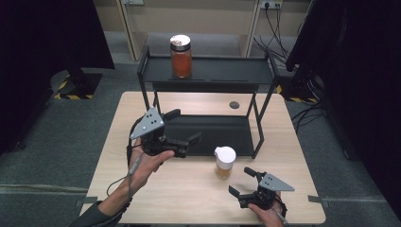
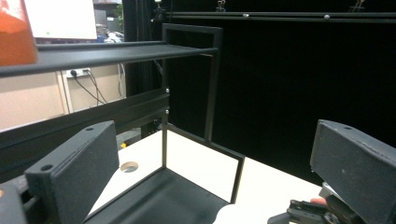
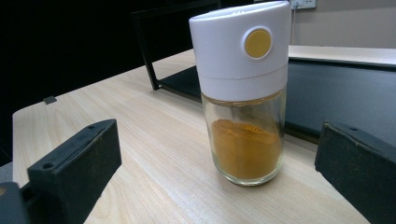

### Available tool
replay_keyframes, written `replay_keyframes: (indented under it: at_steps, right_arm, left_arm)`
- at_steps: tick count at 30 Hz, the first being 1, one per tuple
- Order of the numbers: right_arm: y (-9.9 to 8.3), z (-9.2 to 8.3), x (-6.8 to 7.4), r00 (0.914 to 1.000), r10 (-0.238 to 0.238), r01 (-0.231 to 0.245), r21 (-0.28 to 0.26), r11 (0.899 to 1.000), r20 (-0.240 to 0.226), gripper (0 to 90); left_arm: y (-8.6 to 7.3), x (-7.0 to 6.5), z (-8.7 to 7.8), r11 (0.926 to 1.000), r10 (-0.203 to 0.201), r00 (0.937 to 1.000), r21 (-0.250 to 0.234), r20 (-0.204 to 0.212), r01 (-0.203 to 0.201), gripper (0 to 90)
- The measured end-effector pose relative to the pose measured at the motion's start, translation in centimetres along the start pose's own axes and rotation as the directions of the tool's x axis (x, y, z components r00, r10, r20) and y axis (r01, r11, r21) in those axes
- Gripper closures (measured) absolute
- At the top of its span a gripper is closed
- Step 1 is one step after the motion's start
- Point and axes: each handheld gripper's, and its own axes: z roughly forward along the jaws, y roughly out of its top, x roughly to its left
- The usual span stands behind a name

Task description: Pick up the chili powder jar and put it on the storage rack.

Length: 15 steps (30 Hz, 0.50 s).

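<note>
- We see the left gripper (image 1: 182, 130), black with a grey three-cornered plate, held above the left part of the pale wooden table (image 1: 189, 194); its jaws are spread wide with nothing between them, over the lower tray of the black metal two-tier shelf rack (image 1: 208, 75).
- In the left gripper view the rack's upper tier (image 2: 116, 52) runs across the top, and an orange shape at the upper left corner is cut off by the frame edge, so we cannot make out its outline there.
- On that upper tier, in the high view, stands a tall glass jar of reddish-orange contents with a pale lid (image 1: 180, 56).
- The small clear glass shaker with a white plastic cap (image 1: 224, 161) stands upright on the table, just in front of the rack's lower tray, its long axis vertical.
- Ochre powder fills roughly its lower half; a round yellow button (image 3: 258, 43) on the cap faces the right gripper.
- The right gripper (image 1: 245, 182), near the table's front right edge, has its jaws apart, the shaker ahead between them, untouched.
</note>
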Motion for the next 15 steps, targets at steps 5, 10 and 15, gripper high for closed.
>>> replay_keyframes:
  at_steps: [5,10,15]
  right_arm:
    - [0.0,0.0,0.0,1.0,-0.003,0.003,-0.001,1.0,0.001,0.7]
    - [0.0,0.0,0.0,1.0,-0.001,0.001,0.002,1.0,0.0,0.7]
    - [0.0,0.0,0.0,1.0,0.001,-0.001,0.001,1.0,0.001,0.7]
  left_arm:
    - [-0.9,-0.3,-0.4,1.0,-0.001,0.9999,-0.004,0.011,0.001,0.4]
    - [-1.8,-0.5,-0.7,0.9999,0.013,0.9997,0.001,0.019,-0.013,0.4]
    - [-3.1,-0.7,-0.9,0.9998,0.01,0.9996,0.014,0.025,-0.011,0.4]
